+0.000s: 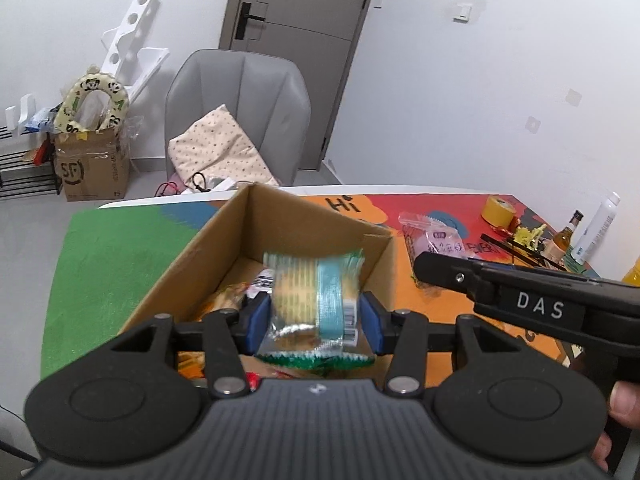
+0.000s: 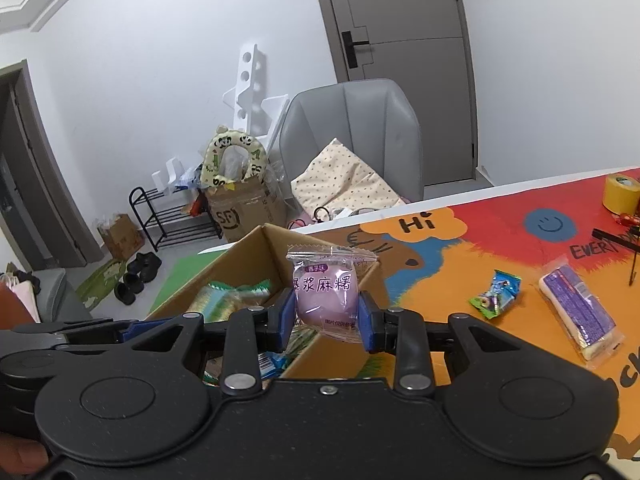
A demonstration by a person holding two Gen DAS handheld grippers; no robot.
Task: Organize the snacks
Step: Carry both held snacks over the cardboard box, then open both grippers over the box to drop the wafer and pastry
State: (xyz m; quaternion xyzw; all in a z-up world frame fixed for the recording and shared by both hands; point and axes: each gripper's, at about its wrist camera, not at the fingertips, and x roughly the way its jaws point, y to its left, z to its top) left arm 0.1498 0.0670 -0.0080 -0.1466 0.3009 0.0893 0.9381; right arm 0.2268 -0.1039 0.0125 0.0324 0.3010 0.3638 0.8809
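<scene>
— Step in hand?

— Loading, by the look of it. Left gripper (image 1: pixel 316 320) clamped by its blue pads on a crinkly green-and-yellow striped snack packet with a teal band (image 1: pixel 314 302), held above the open brown cardboard box (image 1: pixel 208 256). Right gripper (image 2: pixel 327 314) clamped likewise on a clear-wrapped pink round mochi packet with purple lettering (image 2: pixel 326 298), held near the box's right wall, possibly just outside it.

— Inside the box already?

— Several wrappers on the floor of it: orange, green, a white one with a barcode. Too jumbled to name singly.

— Left to gather?

— On the bright orange-and-red printed table mat (image 2: pixel 448 280), a small blue-and-green wrapped sweet (image 2: pixel 496 294) and a long purple-wrapped bar in clear film (image 2: pixel 578 312), both well apart from the box. Beyond them a yellow roll of tape (image 2: pixel 621 194); no snack, so probably to be left alone.

— Next move?

— Likely a lowering of the striped packet into the box, then a parting of the left jaws. For the mochi, a shift leftward over the opening first; otherwise some risk of a drop on the rim or outside. Also worth minding: both grippers close together over one box, so better one release at a time.
</scene>
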